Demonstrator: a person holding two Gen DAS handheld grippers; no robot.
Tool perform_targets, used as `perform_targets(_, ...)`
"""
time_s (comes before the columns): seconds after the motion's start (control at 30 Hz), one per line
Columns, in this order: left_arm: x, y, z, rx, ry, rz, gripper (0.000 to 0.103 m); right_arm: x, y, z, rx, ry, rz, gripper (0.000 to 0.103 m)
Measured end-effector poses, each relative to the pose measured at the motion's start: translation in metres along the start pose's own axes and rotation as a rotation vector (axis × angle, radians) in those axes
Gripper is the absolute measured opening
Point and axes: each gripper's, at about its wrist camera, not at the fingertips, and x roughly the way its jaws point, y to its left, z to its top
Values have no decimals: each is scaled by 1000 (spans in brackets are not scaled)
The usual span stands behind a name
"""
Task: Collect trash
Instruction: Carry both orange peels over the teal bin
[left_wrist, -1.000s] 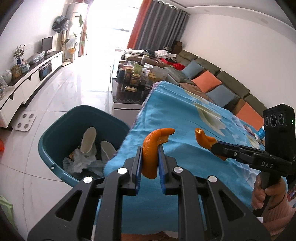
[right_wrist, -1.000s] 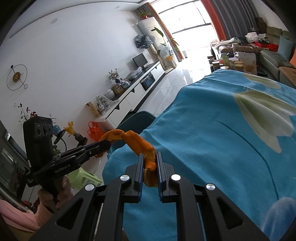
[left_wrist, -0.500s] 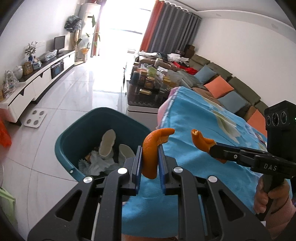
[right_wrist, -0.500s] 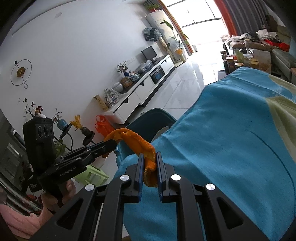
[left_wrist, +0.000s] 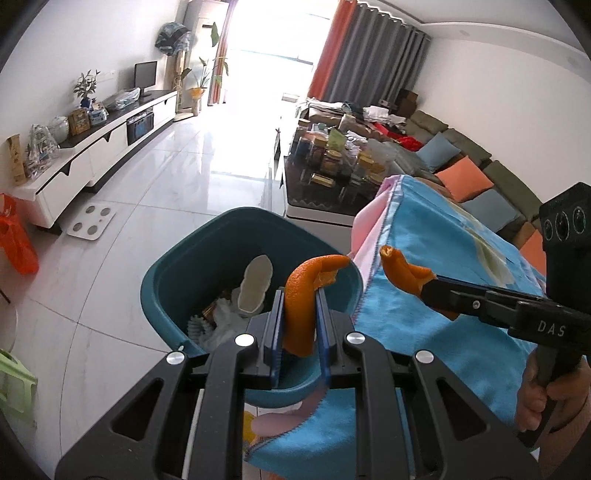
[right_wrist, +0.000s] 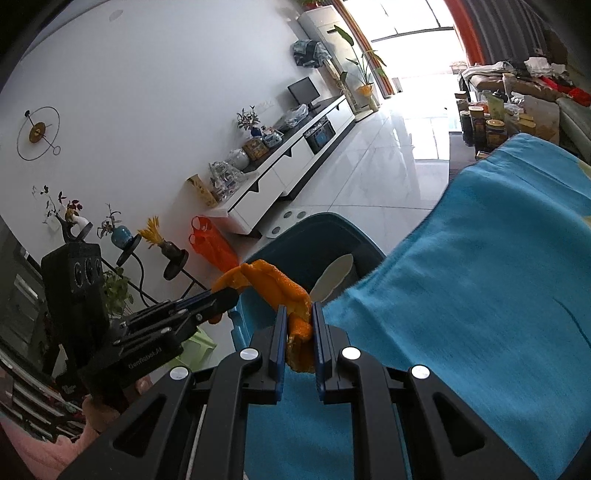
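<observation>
Orange peel, a curled strip (left_wrist: 300, 295), sits pinched between the left gripper (left_wrist: 298, 325) fingers; a second crumpled orange peel piece (right_wrist: 295, 325) is clamped in the right gripper (right_wrist: 299, 332). Both have travelled off the blue floral cloth's (left_wrist: 436, 295) edge toward the teal plastic bin (left_wrist: 177, 266). Left peel now hangs over the bin's near rim; release looks imminent. Right peel is near the rim, not yet over it.

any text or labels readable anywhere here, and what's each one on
"DAS" on the black body of the right hand-held gripper.
"GenRobot.AI", small and partly blurred, on the body of the left hand-held gripper.
Labels on the jars on the coffee table: too small to read.
Nothing readable on the teal bin.
</observation>
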Motion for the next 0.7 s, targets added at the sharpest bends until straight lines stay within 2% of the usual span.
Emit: perform_targets(0.7, 43, 21, 0, -53, 59, 82, 16, 63, 12, 19, 5, 104, -74, 11)
